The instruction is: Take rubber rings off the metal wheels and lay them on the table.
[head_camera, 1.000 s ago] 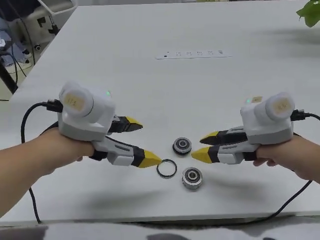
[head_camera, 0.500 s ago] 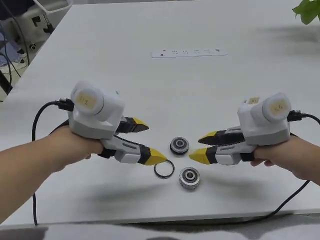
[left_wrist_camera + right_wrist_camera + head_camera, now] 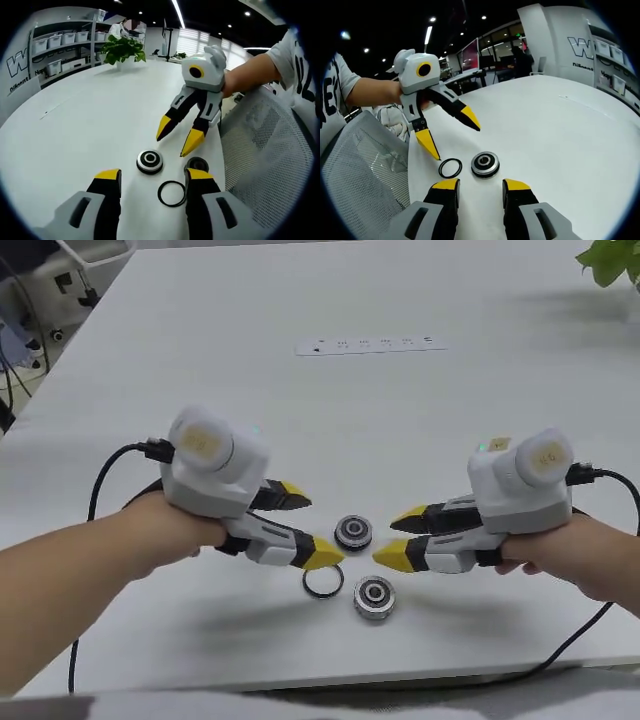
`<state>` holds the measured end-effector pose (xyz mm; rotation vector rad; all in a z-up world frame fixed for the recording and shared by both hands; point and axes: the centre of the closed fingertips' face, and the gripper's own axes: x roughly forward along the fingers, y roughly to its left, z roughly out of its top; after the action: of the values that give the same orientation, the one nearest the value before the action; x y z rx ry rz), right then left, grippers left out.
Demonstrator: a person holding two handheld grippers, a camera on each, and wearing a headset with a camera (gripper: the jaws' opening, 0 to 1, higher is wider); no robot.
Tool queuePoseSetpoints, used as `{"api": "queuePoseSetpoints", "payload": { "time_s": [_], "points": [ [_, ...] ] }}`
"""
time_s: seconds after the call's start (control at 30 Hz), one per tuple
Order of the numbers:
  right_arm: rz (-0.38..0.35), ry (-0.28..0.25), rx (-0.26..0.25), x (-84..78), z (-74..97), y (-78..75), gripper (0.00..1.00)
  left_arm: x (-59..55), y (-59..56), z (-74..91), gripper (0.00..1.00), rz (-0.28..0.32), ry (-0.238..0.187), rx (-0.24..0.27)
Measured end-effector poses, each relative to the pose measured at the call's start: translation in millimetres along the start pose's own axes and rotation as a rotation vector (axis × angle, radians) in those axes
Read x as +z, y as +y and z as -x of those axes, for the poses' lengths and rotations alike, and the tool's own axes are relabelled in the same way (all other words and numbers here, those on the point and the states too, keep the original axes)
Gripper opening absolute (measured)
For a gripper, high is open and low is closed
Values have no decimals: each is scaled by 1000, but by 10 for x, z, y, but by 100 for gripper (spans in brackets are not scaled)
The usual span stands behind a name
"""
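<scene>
Two small metal wheels lie near the table's front edge. The far wheel (image 3: 353,532) (image 3: 149,161) (image 3: 485,165) has a black rim. The near wheel (image 3: 374,596) (image 3: 196,164) shows a silver rim. A loose black rubber ring (image 3: 322,582) (image 3: 172,193) (image 3: 450,168) lies flat just left of it. My left gripper (image 3: 312,527) (image 3: 153,175) (image 3: 453,139) hovers open, its lower tip above the ring. My right gripper (image 3: 393,537) (image 3: 481,185) (image 3: 176,142) faces it from the right, open, holding nothing, with the wheels between the two.
A white socket strip (image 3: 370,344) sits flush in the white table (image 3: 200,370) farther back. A potted plant (image 3: 610,260) stands at the far right corner. Cables trail from both grippers over the front edge. A mesh chair (image 3: 265,150) stands close behind.
My left gripper has edged right toward the wheels, its lower tip now over the ring. The right gripper has barely moved. Both stayed open; the wheels and ring lie as before.
</scene>
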<state>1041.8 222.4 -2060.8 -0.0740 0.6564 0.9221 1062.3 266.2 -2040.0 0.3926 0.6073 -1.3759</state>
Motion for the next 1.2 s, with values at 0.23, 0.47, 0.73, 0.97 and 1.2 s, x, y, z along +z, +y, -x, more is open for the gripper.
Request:
{"api": "queuePoseSetpoints", "payload": {
  "time_s": [0.23, 0.47, 0.73, 0.97, 1.2],
  "points": [
    [9, 3, 2, -7, -4, 4, 31, 44, -37, -81, 42, -13, 5, -17],
    [21, 11, 2, -29, -1, 4, 31, 36, -79, -175, 38, -24, 23, -34],
    [24, 9, 1, -28, -2, -7, 31, 25, -74, -269, 32, -35, 41, -44],
    [19, 4, -1, -31, 2, -21, 31, -3, -41, -328, 31, -41, 59, -38],
    [16, 5, -2, -37, -3, -34, 31, 14, -22, -340, 29, -37, 53, -35]
  ]
}}
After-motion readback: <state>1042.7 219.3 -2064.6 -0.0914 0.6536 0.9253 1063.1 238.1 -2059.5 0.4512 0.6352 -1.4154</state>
